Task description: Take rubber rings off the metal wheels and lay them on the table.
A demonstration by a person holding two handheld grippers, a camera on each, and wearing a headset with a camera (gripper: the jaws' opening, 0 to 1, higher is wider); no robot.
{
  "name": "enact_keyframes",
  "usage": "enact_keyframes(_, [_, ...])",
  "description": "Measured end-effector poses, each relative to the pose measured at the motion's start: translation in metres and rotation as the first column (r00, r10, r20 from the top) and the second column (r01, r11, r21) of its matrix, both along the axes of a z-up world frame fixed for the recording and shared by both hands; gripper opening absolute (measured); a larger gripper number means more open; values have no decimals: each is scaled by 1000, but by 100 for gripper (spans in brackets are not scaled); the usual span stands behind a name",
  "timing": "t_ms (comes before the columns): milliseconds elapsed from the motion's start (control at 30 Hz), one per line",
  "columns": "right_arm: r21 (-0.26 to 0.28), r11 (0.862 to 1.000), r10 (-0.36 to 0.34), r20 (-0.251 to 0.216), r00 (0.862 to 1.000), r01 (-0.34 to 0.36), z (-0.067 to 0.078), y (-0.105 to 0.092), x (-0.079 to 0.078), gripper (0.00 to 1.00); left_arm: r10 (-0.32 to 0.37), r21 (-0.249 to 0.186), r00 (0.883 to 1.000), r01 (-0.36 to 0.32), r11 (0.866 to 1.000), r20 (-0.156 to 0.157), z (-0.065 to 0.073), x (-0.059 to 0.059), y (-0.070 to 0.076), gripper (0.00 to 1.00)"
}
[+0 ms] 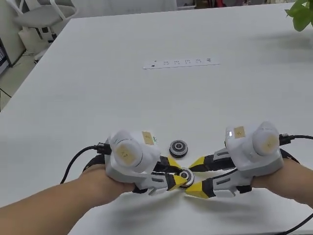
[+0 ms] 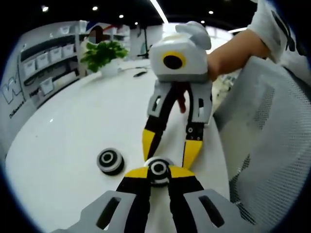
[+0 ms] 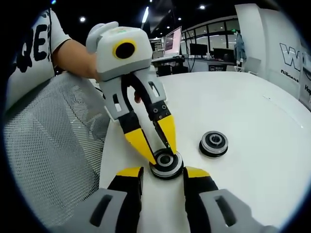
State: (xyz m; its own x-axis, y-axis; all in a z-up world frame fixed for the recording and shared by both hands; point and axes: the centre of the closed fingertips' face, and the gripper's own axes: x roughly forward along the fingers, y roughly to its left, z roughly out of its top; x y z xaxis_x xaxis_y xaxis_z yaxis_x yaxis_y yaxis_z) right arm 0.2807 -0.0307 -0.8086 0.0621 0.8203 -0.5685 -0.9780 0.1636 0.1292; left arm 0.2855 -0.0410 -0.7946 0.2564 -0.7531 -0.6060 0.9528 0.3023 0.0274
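A small metal wheel with a black rubber ring (image 1: 185, 176) sits just above the white table's (image 1: 146, 98) near edge, between both grippers. My left gripper (image 1: 177, 174) is shut on this wheel (image 2: 158, 170), its yellow tips pinching it from both sides. Facing it, my right gripper (image 1: 194, 177) is open, and its yellow fingertips (image 3: 130, 173) straddle the same wheel (image 3: 166, 164) without clearly pressing it. A second ringed wheel (image 1: 178, 148) lies flat on the table just beyond, also in the left gripper view (image 2: 111, 161) and the right gripper view (image 3: 213, 143).
A white power strip (image 1: 181, 62) lies mid-table, far from the work. A green plant (image 1: 301, 14) stands at the far right corner and a white chair (image 1: 44, 14) beyond the far left edge. Black cables (image 1: 78, 159) trail from both grippers. A mesh chair back (image 3: 53, 145) is close behind.
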Motion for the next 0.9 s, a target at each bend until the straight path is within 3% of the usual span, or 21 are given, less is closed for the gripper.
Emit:
enact_keyframes(500, [15, 999, -52, -37, 998, 53, 2, -3, 2, 23, 4, -5, 1000, -4, 1000, 6, 0, 0, 0, 14])
enact_keyframes(900, [-22, 999, -35, -1, 999, 35, 0, -11, 0, 15, 8, -9, 1000, -8, 1000, 10, 0, 1, 0, 14])
